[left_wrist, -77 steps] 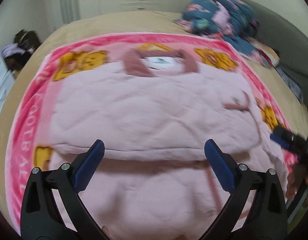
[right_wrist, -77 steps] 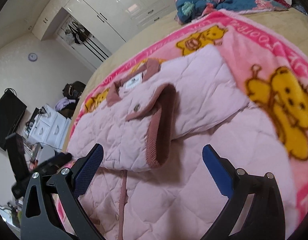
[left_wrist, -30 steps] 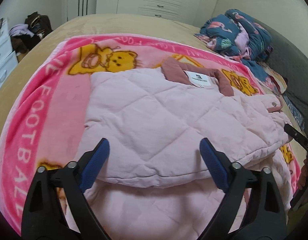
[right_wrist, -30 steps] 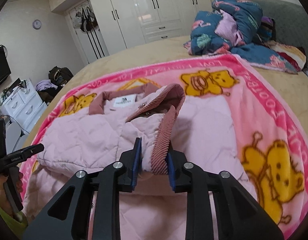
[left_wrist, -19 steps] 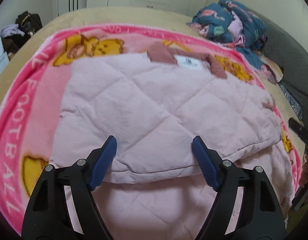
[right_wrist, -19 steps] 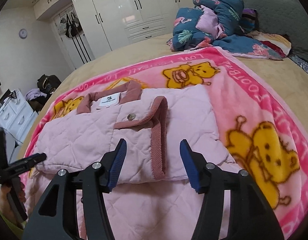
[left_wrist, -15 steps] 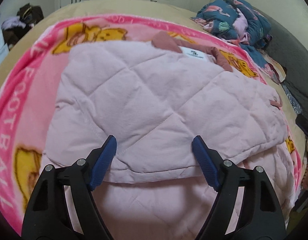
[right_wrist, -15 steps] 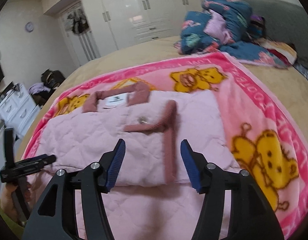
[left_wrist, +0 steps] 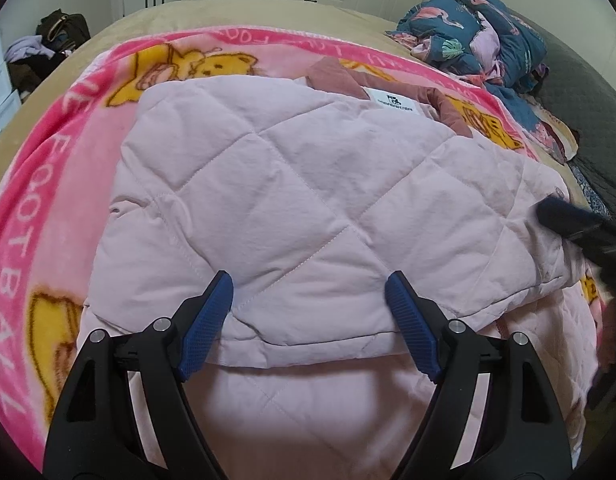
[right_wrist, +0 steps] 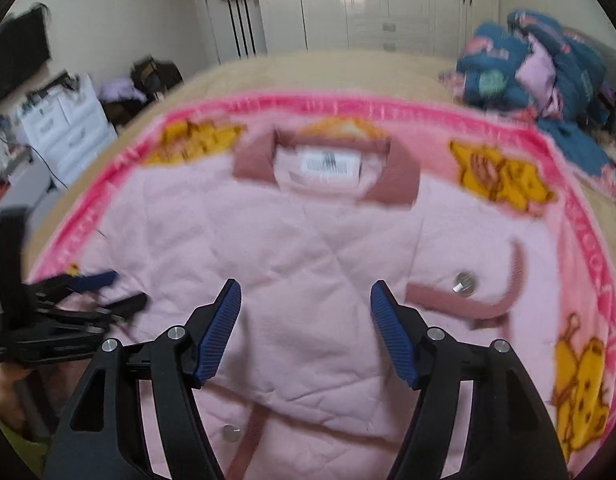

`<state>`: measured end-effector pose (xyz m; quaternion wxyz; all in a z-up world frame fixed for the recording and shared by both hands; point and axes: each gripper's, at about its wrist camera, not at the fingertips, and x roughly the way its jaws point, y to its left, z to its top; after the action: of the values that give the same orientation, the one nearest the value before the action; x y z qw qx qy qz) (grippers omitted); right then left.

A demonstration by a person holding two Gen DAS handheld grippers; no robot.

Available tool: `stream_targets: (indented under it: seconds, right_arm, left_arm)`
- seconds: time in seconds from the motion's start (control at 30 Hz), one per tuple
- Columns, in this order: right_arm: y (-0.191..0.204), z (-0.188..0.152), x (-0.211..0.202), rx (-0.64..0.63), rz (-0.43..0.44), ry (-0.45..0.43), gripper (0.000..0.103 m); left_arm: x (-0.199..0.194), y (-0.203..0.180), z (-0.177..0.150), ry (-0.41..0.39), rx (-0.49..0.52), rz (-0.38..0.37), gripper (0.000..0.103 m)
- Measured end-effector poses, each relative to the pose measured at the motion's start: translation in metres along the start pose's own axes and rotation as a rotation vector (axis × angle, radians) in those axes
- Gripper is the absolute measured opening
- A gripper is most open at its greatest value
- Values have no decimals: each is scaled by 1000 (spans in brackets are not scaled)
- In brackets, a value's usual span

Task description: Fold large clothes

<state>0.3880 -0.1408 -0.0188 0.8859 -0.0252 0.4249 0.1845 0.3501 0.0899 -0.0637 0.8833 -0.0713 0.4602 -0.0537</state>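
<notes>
The pink quilted jacket (right_wrist: 308,264) lies across the centre of the frame on the pink bear blanket (right_wrist: 579,216), collar (right_wrist: 327,168) and label toward the top, both sleeves now folded in over the body. A second ago your right gripper (right_wrist: 306,300) was pinching the ribbed cuff (right_wrist: 467,304); it has since let go and swung to centre — the cuff rests at middle right, flat, well clear of the blue pads. Both tools stand spread and empty: your left gripper (left_wrist: 308,292) hovers at the lower centre of its own view, over the folded sleeve's near edge (left_wrist: 308,344). The sleeve stage looks done, so the likely next job is the hem, below the frame's bottom edge, brought up toward the collar. The right view is blurred by motion. Heaped bedding (left_wrist: 483,36) sits upper right, off the blanket.
</notes>
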Motion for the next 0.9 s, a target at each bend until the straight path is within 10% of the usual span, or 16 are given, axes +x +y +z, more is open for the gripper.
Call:
stream_targets:
  seconds: [0.5, 0.9]
  right_arm:
    - [-7, -20, 22, 64, 11, 2, 69]
    - [-20, -29, -30, 151, 76, -84, 98]
  left_arm:
    - [-2, -1, 1, 4, 5, -2, 73]
    - [-22, -20, 6, 2, 30, -26, 94]
